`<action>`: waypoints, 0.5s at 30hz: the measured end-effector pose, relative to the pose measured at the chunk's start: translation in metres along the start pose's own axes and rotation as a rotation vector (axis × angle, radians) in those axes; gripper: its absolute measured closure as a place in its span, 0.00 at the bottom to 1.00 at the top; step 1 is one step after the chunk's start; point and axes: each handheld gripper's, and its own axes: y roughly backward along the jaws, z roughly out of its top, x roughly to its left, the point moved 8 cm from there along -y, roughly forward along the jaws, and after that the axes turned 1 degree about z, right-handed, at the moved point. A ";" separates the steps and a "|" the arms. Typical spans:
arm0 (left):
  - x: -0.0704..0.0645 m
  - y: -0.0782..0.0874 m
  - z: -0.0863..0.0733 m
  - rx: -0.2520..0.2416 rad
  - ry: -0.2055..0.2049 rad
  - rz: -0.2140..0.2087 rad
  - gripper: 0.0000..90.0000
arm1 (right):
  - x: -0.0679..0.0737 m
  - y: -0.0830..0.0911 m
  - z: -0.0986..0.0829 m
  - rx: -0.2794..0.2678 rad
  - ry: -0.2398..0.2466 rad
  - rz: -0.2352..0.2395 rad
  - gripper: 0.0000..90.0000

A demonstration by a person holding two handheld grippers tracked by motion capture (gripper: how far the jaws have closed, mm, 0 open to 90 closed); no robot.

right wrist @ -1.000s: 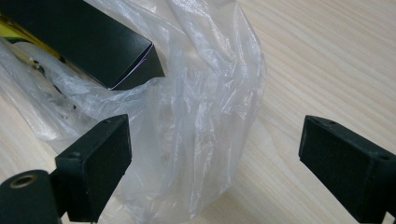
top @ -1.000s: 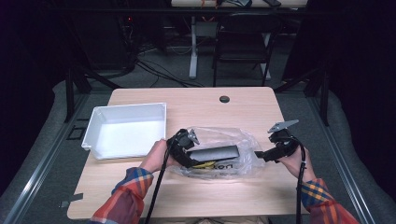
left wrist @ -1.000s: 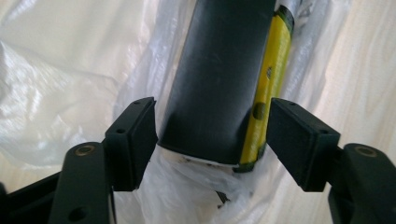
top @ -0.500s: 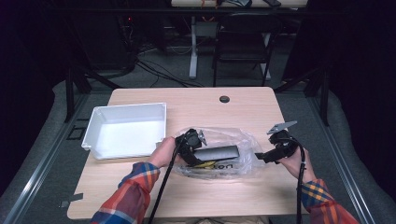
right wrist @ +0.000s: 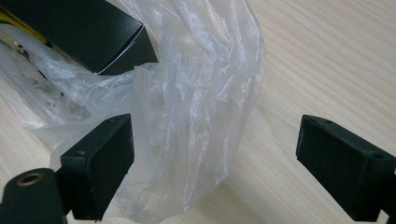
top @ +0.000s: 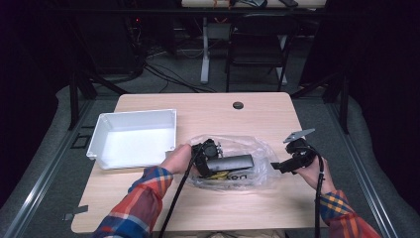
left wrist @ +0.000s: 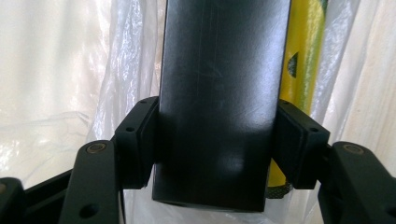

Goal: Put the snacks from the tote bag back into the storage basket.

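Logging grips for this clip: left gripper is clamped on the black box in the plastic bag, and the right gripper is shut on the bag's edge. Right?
Not quite. The right gripper is open, its jaws apart around the plastic bag's edge, as the right gripper view shows. The left gripper does clamp the black box.

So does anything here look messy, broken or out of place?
Nothing stands out. The plastic bag is crumpled, as bags are. The left tongs grip a black box squarely, and the white tray sits flat on the table.

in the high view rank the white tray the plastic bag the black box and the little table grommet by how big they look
1. Tray
2. Bag, not far behind the tray
3. Box
4. Grommet
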 end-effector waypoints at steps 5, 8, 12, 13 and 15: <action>-0.001 -0.006 0.001 0.028 -0.012 0.026 0.44 | 0.001 -0.001 0.000 0.011 0.006 0.005 0.12; 0.000 -0.007 0.001 0.032 -0.013 0.017 0.45 | 0.001 -0.001 0.000 0.011 0.006 0.006 0.12; -0.001 -0.005 0.001 0.031 -0.021 -0.017 0.48 | 0.001 -0.002 -0.001 0.012 0.005 0.004 0.12; -0.001 -0.005 0.001 0.031 -0.022 -0.018 0.48 | 0.001 -0.002 -0.001 0.011 0.004 0.006 0.12; 0.000 -0.006 0.001 0.021 -0.028 0.000 0.48 | 0.000 -0.002 -0.001 0.007 0.003 0.006 0.12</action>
